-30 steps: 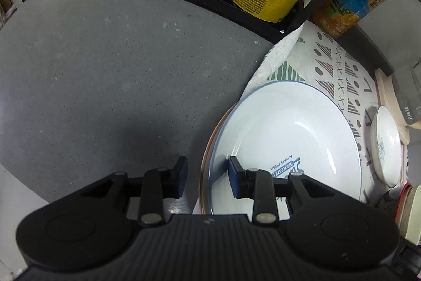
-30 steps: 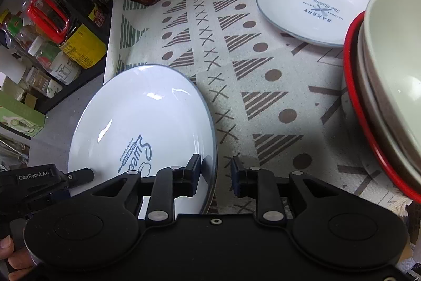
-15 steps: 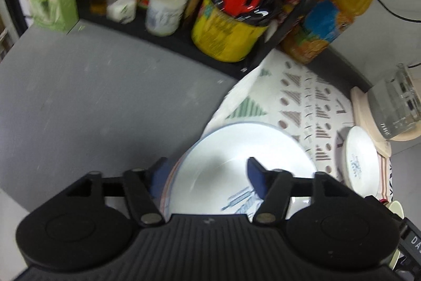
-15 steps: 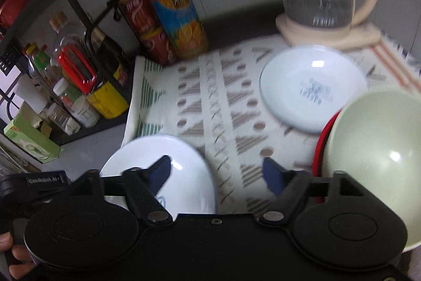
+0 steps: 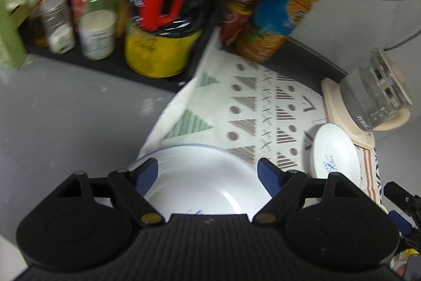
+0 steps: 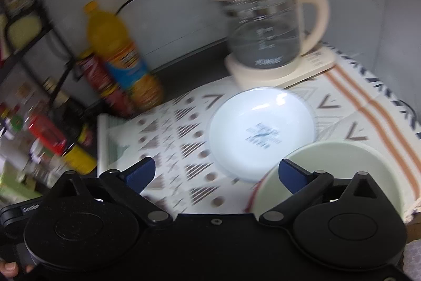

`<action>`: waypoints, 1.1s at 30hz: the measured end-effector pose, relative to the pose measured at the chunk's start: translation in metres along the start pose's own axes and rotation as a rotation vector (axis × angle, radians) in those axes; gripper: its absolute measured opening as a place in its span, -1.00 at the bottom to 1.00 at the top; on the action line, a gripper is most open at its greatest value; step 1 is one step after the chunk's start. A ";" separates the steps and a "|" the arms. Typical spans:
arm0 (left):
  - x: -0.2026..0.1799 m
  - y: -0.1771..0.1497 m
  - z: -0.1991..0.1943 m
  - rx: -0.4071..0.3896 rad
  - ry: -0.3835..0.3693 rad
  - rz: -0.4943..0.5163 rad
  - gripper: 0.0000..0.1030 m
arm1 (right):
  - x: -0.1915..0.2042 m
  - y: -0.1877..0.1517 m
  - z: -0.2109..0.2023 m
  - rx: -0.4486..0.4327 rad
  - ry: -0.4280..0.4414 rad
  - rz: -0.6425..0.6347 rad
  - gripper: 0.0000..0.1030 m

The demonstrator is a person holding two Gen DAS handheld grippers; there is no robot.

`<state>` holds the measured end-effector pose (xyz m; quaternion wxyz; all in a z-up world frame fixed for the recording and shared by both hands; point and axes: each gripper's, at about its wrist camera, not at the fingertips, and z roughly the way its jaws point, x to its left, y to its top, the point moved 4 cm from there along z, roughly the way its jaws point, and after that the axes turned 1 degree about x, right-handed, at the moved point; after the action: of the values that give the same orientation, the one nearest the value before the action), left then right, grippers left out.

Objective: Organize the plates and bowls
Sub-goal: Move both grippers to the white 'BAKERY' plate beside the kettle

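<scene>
A large white plate [image 5: 200,175] with a blue rim lies at the near left edge of the patterned cloth [image 5: 250,107]. My left gripper [image 5: 208,167] hovers above the plate with its jaws opening, and the pads touch nothing. A small white plate [image 5: 334,152] with blue lettering lies further right; in the right wrist view this small plate [image 6: 263,133] is ahead of my right gripper [image 6: 215,170]. That gripper's jaws are also opening, with nothing between them. A pale green bowl [image 6: 339,170] sits in a red-rimmed dish [image 6: 252,196] at the right finger.
A glass kettle [image 6: 268,30] on a cream base stands at the back of the cloth. An orange juice bottle [image 6: 118,54] and red cans stand at the back left. A black rack [image 5: 147,75] of jars and bottles borders the grey counter [image 5: 65,123].
Both grippers let go of the large plate's rim, opened wide and lifted up and back. The plate stays on the cloth's edge, and the views now take in the kettle and wall.
</scene>
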<state>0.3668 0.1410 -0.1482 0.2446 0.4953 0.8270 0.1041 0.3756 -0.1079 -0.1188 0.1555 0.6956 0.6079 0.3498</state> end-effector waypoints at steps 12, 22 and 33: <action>-0.074 0.014 0.041 0.060 -0.077 0.199 0.57 | -0.049 0.021 0.014 -0.030 -0.122 0.158 0.97; -0.122 0.022 0.076 0.132 -0.109 0.319 0.57 | -0.084 0.030 0.029 0.014 -0.201 0.301 0.97; -0.154 0.016 0.109 0.190 -0.141 0.382 0.57 | -0.112 0.036 0.052 0.121 -0.225 0.357 0.94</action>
<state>0.4945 0.0068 -0.1888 0.2299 0.6697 0.7052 0.0354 0.4355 -0.2110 -0.1661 0.1159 0.8351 0.4737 0.2547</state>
